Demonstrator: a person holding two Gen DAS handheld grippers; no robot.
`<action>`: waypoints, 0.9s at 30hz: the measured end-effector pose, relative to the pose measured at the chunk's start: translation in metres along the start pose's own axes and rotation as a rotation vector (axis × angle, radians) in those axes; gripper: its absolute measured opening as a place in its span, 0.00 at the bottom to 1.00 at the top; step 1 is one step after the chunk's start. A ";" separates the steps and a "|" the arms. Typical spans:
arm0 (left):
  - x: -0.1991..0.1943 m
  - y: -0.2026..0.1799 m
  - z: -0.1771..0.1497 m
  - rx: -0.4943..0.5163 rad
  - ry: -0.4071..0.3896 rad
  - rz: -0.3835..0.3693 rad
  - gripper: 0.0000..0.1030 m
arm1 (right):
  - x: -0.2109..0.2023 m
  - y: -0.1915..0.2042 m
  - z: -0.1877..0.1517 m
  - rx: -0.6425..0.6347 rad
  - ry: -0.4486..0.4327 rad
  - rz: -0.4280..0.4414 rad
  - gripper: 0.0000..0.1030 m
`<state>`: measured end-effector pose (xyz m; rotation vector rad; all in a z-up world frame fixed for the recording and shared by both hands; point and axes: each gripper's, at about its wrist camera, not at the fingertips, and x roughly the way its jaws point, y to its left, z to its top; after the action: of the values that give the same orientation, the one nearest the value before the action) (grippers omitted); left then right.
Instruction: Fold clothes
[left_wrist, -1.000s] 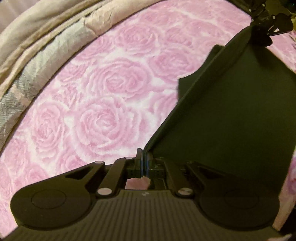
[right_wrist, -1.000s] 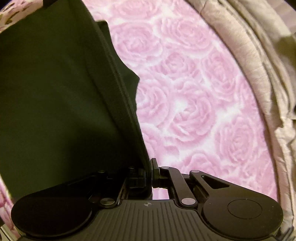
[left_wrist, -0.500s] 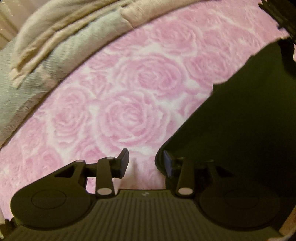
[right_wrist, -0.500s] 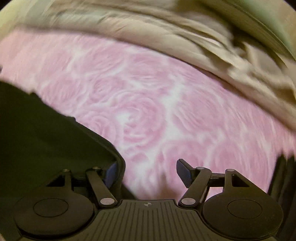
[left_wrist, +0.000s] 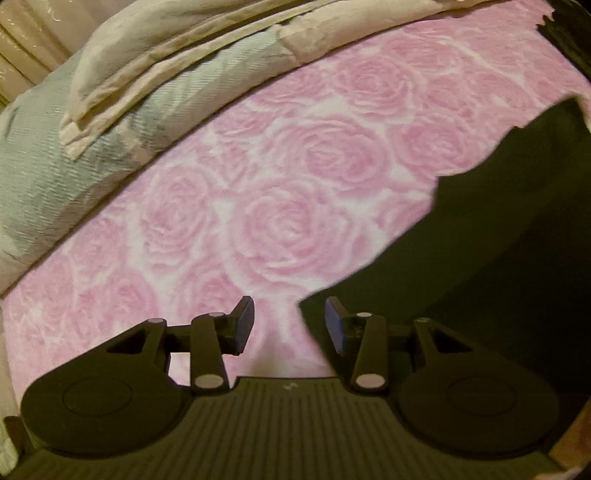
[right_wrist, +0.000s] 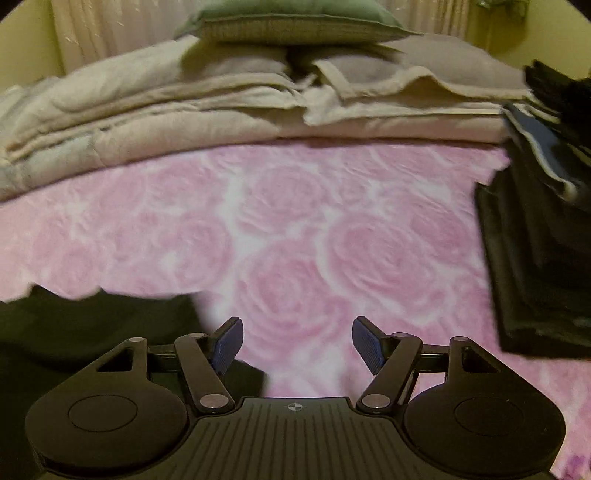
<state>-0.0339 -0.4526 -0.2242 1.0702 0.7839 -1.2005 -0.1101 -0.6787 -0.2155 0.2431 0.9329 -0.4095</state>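
A dark garment (left_wrist: 498, 240) lies flat on the pink rose-patterned bedspread (left_wrist: 277, 221), at the right of the left wrist view. Its near corner lies just in front of the right finger of my left gripper (left_wrist: 290, 326), which is open and empty. In the right wrist view the same garment (right_wrist: 92, 332) lies at the lower left, under the left finger of my right gripper (right_wrist: 297, 345), which is open and empty over the bedspread (right_wrist: 295, 240).
A stack of folded dark clothes (right_wrist: 535, 258) stands at the right in the right wrist view. Folded beige and grey-green blankets (right_wrist: 221, 110) and a green pillow (right_wrist: 295, 22) lie along the far side of the bed. The blankets also show in the left wrist view (left_wrist: 110, 110).
Both grippers were shut on the dark garment's edge and held it up. They have opened and let it go; it now lies flat. Both grippers have drawn back and the right one has turned.
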 end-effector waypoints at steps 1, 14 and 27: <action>0.001 -0.003 -0.003 -0.001 0.005 -0.014 0.38 | 0.002 0.005 0.001 -0.022 0.010 0.033 0.67; 0.052 0.024 -0.031 -0.296 0.046 -0.135 0.36 | 0.068 0.018 -0.021 0.019 0.166 0.137 0.67; 0.026 0.024 -0.018 -0.281 -0.119 -0.150 0.01 | 0.060 -0.011 -0.001 0.133 0.117 0.094 0.00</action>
<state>-0.0038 -0.4445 -0.2486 0.7137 0.9215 -1.2257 -0.0841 -0.7024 -0.2653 0.4347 1.0057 -0.3740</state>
